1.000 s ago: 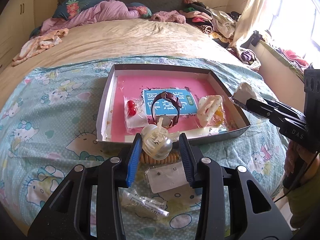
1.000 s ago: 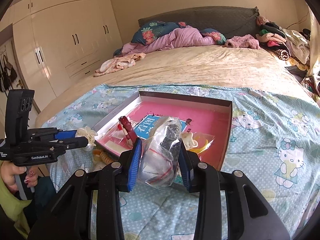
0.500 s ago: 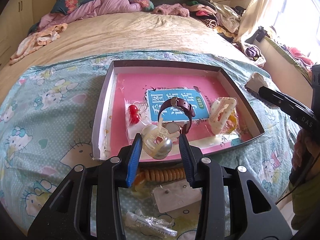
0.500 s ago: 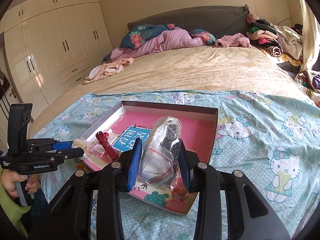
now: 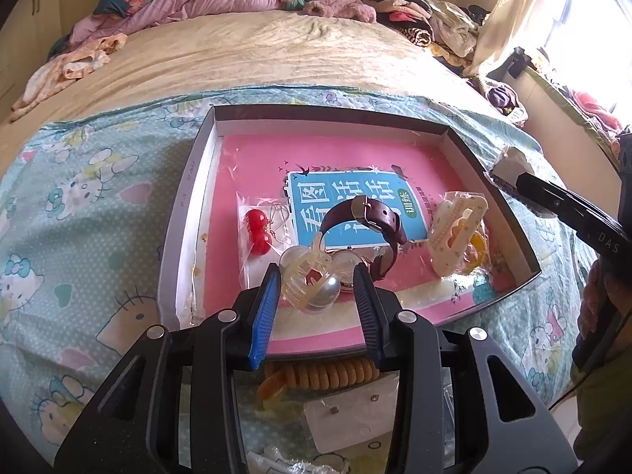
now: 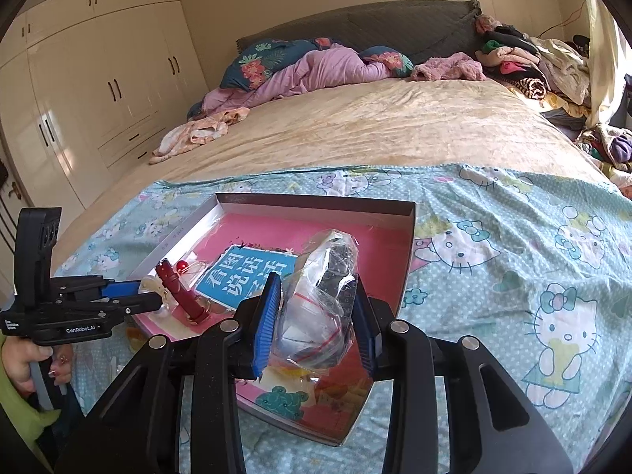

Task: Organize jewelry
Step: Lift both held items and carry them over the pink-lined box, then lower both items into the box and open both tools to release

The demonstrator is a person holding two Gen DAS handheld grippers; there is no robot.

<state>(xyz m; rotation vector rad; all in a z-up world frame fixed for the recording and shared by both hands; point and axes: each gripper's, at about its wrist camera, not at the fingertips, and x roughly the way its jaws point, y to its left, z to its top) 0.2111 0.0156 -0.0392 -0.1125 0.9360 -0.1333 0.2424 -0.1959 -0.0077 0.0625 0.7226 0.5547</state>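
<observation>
My left gripper (image 5: pixel 316 280) is shut on a clear hair claw clip (image 5: pixel 306 280) with a pearl ball, held over the near part of the shallow box (image 5: pixel 189 213). The box has a pink floor with a blue booklet (image 5: pixel 347 205), a dark red watch (image 5: pixel 371 221), bagged red cherry earrings (image 5: pixel 258 231) and a cream hair clip (image 5: pixel 454 233). My right gripper (image 6: pixel 316 308) is shut on a clear plastic bag (image 6: pixel 320 300) of small dark items, above the box's right side (image 6: pixel 409 252). Each gripper shows in the other's view: left gripper (image 6: pixel 146 302), right gripper (image 5: pixel 513 181).
An orange coil hair tie (image 5: pixel 328 373), a white earring card (image 5: pixel 351 418) and a small clear packet (image 5: pixel 284 464) lie on the cartoon-cat sheet before the box. Heaps of clothes (image 6: pixel 525 63) line the bed's far side. A wardrobe (image 6: pixel 91 91) stands at the left.
Both grippers moved forward and slightly down over the box, each keeping its load. The box now looks larger and nearer in both views.
</observation>
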